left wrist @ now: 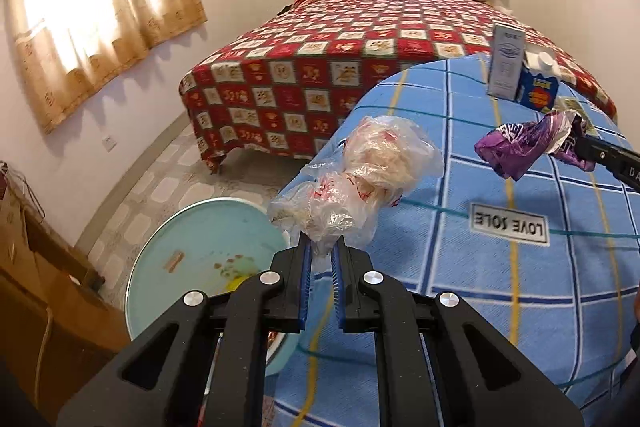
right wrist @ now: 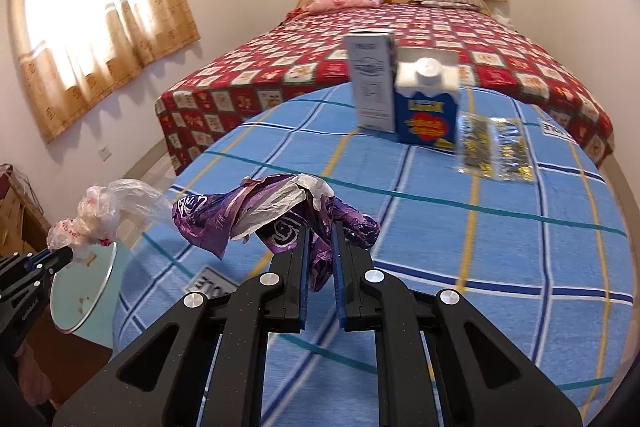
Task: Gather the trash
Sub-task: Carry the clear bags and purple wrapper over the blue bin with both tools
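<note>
My left gripper (left wrist: 321, 247) is shut on a crumpled clear plastic bag (left wrist: 360, 179) with red print, held in the air over the left edge of the blue checked blanket (left wrist: 500, 267). My right gripper (right wrist: 320, 243) is shut on a crumpled purple wrapper (right wrist: 256, 215), held above the same blanket. From the left wrist view the purple wrapper (left wrist: 524, 143) and right gripper (left wrist: 580, 143) sit at the right. The clear bag (right wrist: 100, 215) and left gripper (right wrist: 70, 253) appear at the left of the right wrist view.
A grey carton (right wrist: 372, 79) and a blue carton (right wrist: 428, 99) stand upright on the blanket's far side, with two flat shiny packets (right wrist: 496, 151) beside them. A round pale green table (left wrist: 200, 263) stands left of the blanket. A bed with a red checked cover (left wrist: 320, 67) lies behind.
</note>
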